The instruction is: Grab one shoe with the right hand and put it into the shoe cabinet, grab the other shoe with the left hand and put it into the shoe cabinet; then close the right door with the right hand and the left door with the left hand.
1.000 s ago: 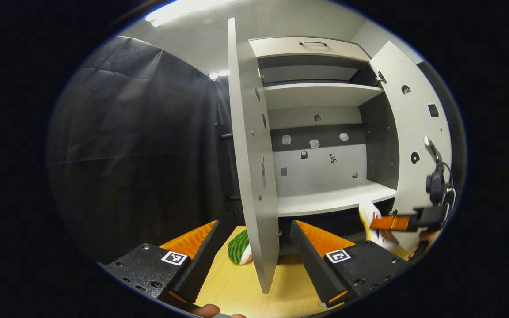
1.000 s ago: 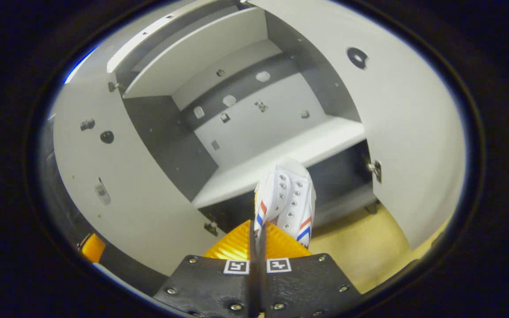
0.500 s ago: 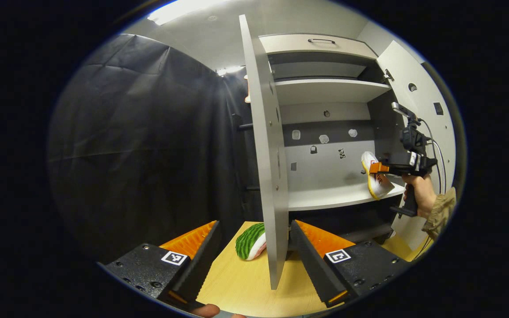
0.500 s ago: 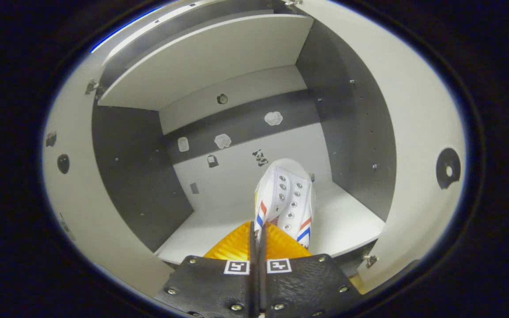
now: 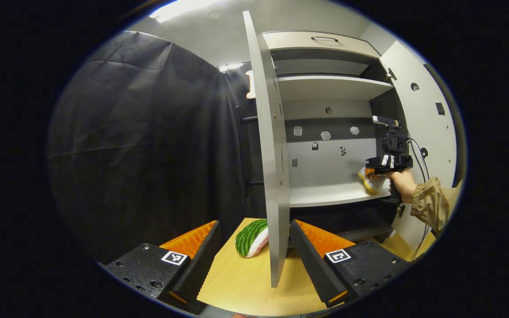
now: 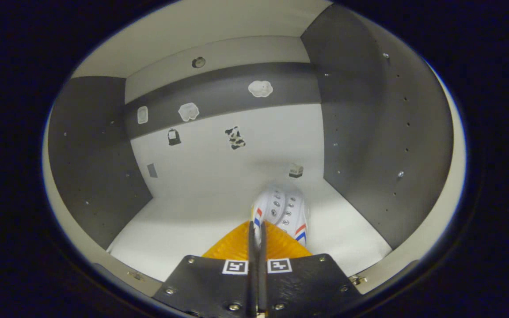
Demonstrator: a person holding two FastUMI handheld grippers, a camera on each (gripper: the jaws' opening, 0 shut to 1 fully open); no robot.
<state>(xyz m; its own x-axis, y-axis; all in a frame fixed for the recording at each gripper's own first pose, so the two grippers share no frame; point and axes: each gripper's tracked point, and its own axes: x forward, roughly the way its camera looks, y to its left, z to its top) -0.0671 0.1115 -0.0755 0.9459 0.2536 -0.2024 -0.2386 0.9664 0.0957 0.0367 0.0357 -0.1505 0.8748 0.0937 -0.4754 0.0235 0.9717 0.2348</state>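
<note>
Since a moment ago my right gripper (image 5: 371,171) has carried the white shoe (image 5: 370,183) onto the cabinet shelf (image 5: 325,194); left gripper (image 5: 254,260) jaws spread, green shoe (image 5: 250,236) on the floor. Right gripper view: jaws pinch that shoe's (image 6: 283,212) edge, toe near the back wall

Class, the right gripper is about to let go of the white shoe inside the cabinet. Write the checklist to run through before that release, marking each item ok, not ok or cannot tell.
1. Right gripper pinching the white shoe with red and blue stripes: ok, fingers closed on it.
2. Shoe above the pale cabinet shelf, inside the grey cabinet: ok.
3. Sole resting on the shelf: cannot tell.
4. Shelf space beside it for the second shoe: ok.
5. Left gripper open and free: ok.
6. Green striped shoe on the wooden floor, partly behind the left cabinet door: ok.
</note>
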